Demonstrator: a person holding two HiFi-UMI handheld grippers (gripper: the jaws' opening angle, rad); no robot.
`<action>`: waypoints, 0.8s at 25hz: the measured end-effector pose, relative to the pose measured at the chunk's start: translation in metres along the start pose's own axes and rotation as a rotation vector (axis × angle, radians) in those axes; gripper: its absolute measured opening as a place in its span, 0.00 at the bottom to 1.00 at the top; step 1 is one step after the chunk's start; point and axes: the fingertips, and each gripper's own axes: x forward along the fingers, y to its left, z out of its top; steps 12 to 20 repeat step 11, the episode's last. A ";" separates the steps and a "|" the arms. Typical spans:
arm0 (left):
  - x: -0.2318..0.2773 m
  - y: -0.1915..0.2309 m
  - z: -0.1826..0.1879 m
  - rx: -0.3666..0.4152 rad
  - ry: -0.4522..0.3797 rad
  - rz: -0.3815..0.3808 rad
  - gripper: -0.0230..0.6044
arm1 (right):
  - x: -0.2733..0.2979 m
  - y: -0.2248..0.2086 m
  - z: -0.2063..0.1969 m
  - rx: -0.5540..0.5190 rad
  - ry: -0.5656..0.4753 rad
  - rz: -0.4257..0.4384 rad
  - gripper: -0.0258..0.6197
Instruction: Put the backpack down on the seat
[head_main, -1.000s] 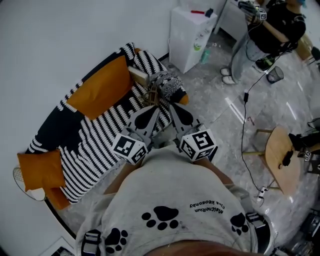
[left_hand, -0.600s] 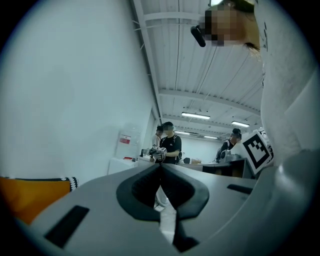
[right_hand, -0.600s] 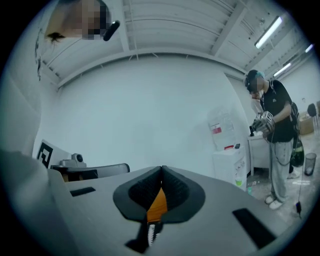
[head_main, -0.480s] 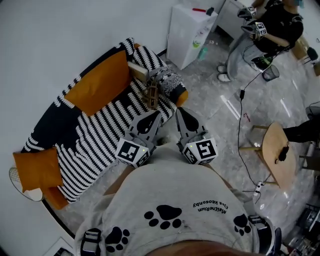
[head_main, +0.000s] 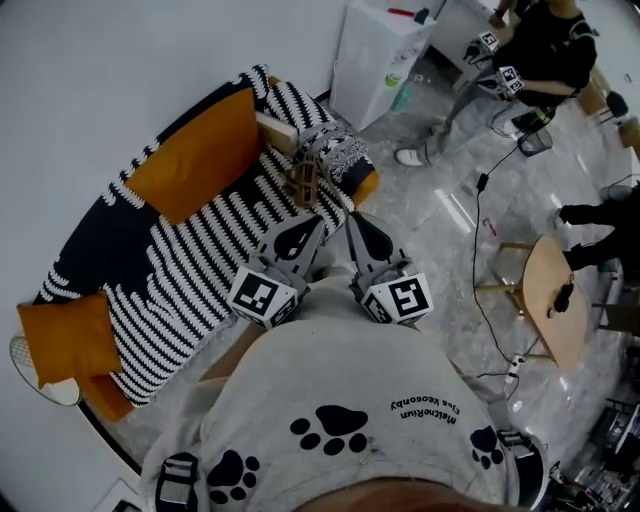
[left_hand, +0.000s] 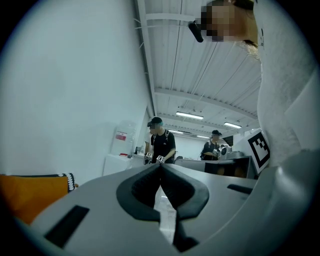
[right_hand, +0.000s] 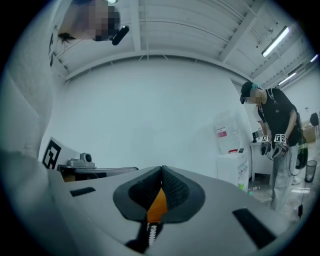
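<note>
The seat is a sofa with a black-and-white striped cover (head_main: 200, 270). Two orange cushions lie on it, one at the back (head_main: 195, 155) and one at the left end (head_main: 60, 335). No backpack shows as such; dark straps with buckles (head_main: 178, 478) sit at both of my shoulders. My left gripper (head_main: 300, 228) (left_hand: 160, 166) and right gripper (head_main: 358, 222) (right_hand: 162, 170) are held level side by side in front of my chest. They point at the sofa's right front edge. Both are shut with nothing between the pads.
A small wooden object (head_main: 303, 180) stands on the sofa's right end beside a patterned armrest (head_main: 335, 160). A white cabinet (head_main: 385, 60) stands by the wall. A cable (head_main: 480, 260) runs across the floor to a round wooden stool (head_main: 555, 310). A person (head_main: 530, 50) stands at the far right.
Both grippers have moved forward toward the sofa's front edge, still shut and side by side. The person in the background has stepped to the right.
</note>
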 end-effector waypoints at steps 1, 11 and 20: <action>-0.003 0.000 -0.001 0.006 0.002 -0.008 0.07 | 0.001 0.003 -0.002 0.005 -0.001 -0.004 0.09; 0.004 0.011 0.020 0.022 -0.003 -0.035 0.07 | 0.027 0.005 0.014 0.013 0.009 0.009 0.09; 0.004 0.011 0.020 0.022 -0.003 -0.035 0.07 | 0.027 0.005 0.014 0.013 0.009 0.009 0.09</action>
